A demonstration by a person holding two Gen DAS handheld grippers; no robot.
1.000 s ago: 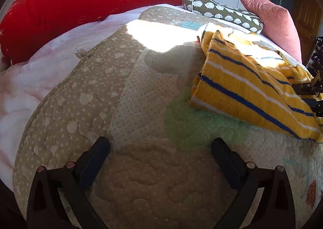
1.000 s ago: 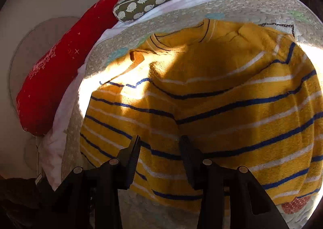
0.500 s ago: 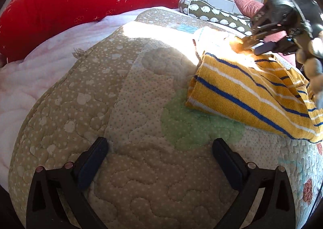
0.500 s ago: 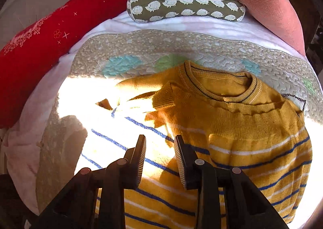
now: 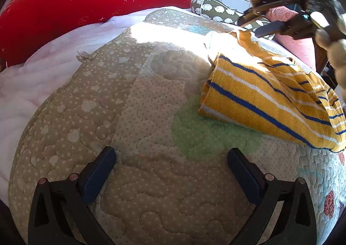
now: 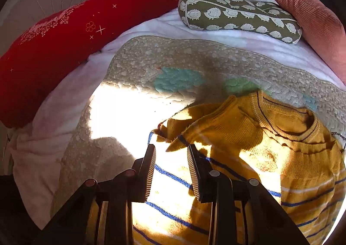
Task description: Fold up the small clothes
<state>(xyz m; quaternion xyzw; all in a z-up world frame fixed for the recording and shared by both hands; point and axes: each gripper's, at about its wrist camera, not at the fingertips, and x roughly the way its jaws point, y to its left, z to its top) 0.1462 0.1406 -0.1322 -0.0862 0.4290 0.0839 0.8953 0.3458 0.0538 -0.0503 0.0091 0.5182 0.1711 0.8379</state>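
The yellow striped sweater (image 5: 268, 95) lies folded on the quilt (image 5: 134, 128), right of the left gripper (image 5: 172, 171), whose jaws are wide apart and hold nothing. Only this view shows the right gripper (image 5: 257, 25) from outside, just above the sweater's far edge; its lettering is too blurred to read. The right wrist view alone shows the collar (image 6: 287, 121), with the jaws partly apart and nothing between them.

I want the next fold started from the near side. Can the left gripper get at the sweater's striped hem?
Probably yes: the left gripper is open over bare quilt, and nothing lies between it and the yellow striped sweater.
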